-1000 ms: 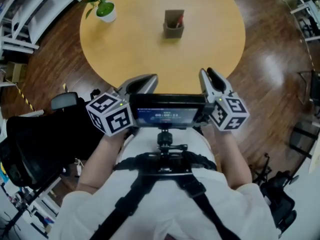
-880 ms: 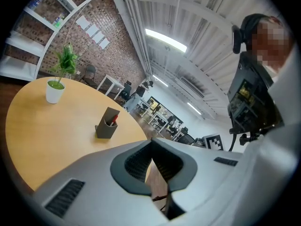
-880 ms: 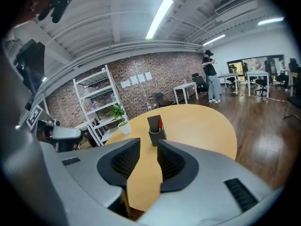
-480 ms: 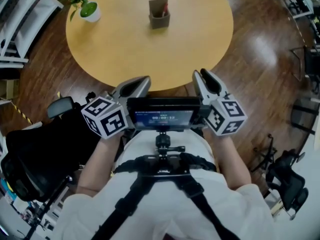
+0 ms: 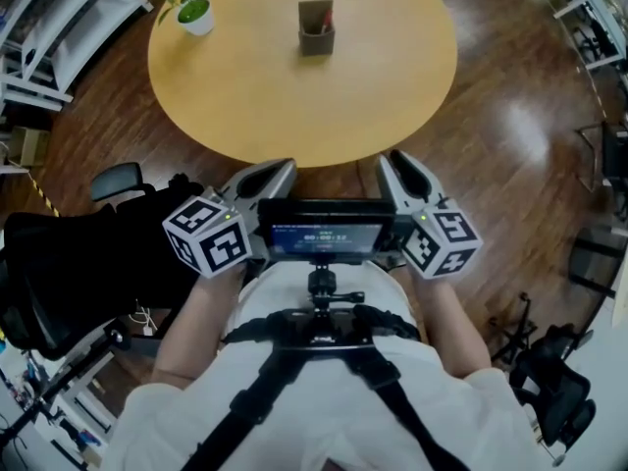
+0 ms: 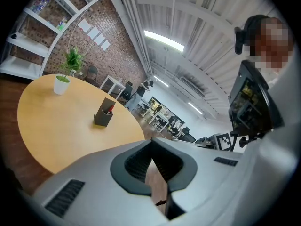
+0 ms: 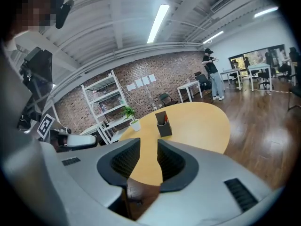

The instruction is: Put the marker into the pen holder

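A dark pen holder (image 5: 316, 29) stands upright on the far side of the round wooden table (image 5: 245, 86), with a red marker (image 5: 325, 25) sticking out of it. The left gripper view also catches the pen holder (image 6: 103, 115) and the marker (image 6: 109, 109); so does the right gripper view, with the holder (image 7: 163, 125) and the marker (image 7: 165, 119). My left gripper (image 5: 280, 168) hangs short of the table's near edge, its jaw tips touching and nothing between them. My right gripper (image 5: 392, 157) is level with it and stands open and empty (image 7: 148, 147).
A small potted plant (image 5: 193, 10) sits at the table's far left. A black office chair (image 5: 59, 273) stands to my left and white shelving (image 5: 59, 27) beyond it. A screen on the chest rig (image 5: 324, 232) lies between the grippers. A person (image 7: 212, 74) stands far off.
The head view has swung a little, so table and holder sit slightly elsewhere in the picture. Both grippers stay close to the body with their jaws unchanged.
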Available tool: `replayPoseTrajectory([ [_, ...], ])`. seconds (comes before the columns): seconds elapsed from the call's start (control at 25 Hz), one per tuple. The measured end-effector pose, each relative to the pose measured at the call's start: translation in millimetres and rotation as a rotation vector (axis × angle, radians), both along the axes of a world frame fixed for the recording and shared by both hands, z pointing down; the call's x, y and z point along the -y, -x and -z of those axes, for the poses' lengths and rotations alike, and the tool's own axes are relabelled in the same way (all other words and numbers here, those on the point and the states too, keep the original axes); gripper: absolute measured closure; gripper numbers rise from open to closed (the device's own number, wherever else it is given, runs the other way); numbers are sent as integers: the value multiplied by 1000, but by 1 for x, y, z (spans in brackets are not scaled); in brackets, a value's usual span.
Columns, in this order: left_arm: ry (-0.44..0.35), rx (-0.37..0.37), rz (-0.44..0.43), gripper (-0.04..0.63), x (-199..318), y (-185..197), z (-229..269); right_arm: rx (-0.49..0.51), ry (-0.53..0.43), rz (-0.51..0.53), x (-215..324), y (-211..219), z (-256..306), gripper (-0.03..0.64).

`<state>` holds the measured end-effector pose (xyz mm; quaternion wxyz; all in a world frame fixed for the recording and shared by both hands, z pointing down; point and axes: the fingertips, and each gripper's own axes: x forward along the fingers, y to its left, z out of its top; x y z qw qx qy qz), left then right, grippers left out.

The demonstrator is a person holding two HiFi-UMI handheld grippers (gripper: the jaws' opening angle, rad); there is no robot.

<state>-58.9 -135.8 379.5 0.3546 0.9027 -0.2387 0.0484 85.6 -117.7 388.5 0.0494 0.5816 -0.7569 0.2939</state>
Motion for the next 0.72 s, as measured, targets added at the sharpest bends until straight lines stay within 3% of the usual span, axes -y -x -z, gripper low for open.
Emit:
replayPoseTrajectory([
  [0.72,-29,2,75,603,-166,-67,3,20,-18,115,-152,-46,-6,511],
])
